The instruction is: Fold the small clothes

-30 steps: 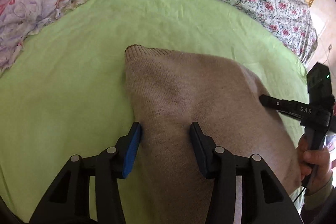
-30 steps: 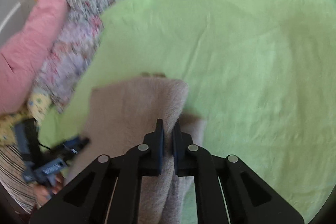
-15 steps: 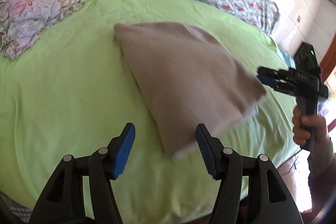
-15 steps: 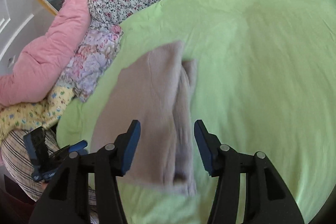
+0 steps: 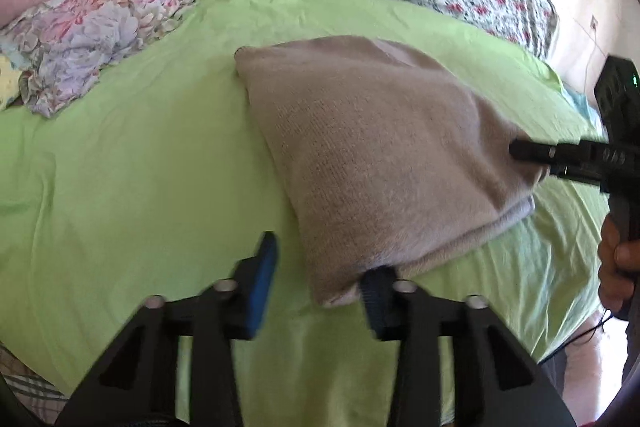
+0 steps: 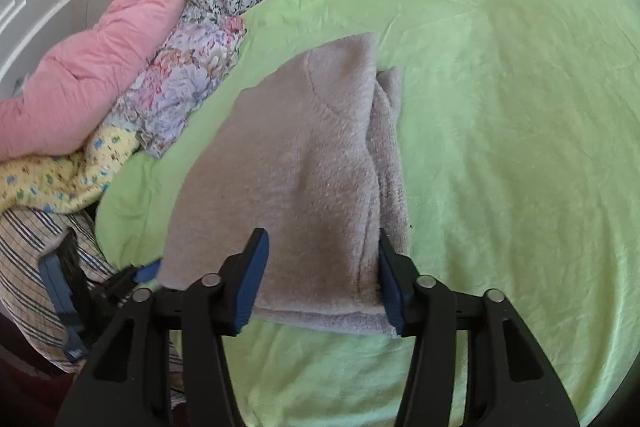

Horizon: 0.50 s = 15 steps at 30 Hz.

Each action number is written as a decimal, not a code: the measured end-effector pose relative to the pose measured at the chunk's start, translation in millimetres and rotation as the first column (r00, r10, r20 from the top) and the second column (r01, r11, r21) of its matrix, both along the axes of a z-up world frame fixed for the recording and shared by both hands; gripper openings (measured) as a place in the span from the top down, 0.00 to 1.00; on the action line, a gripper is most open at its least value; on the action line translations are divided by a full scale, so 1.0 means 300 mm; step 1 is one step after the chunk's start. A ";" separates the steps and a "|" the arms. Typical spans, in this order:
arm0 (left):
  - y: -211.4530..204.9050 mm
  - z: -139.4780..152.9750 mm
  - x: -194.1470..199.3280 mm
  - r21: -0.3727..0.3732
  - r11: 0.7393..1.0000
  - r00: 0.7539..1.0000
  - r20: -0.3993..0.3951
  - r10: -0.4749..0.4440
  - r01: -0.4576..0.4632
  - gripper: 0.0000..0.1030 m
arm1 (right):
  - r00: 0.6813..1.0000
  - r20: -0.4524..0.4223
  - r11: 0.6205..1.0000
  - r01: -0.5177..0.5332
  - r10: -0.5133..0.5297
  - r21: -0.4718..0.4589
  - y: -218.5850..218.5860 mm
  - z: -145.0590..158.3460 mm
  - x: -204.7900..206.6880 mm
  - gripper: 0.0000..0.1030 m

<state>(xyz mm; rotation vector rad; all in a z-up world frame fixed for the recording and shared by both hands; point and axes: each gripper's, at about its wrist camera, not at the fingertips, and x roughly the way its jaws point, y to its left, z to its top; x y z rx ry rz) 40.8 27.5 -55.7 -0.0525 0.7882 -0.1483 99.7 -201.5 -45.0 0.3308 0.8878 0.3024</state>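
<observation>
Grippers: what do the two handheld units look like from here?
Both are black plastic with slotted, ribbed finger arms, silver pivot pins and blue pads: left gripper, right gripper. Seen side-on, the right unit carries a black box with a green light and a thin black cable hanging below.

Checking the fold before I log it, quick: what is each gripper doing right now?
Left gripper: closing around a near corner of the folded beige knitted sweater, not yet clamped.
Right gripper: closing over the sweater's near edge, pads apart.

Two close wrist views, shared sweater [image 5: 384,155]
</observation>
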 end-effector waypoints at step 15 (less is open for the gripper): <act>0.067 -0.055 -0.011 -0.101 0.993 0.997 -0.063 0.049 -0.056 0.91 | 0.997 -0.073 1.000 0.018 -0.020 -0.023 -0.071 -0.090 -0.031 0.93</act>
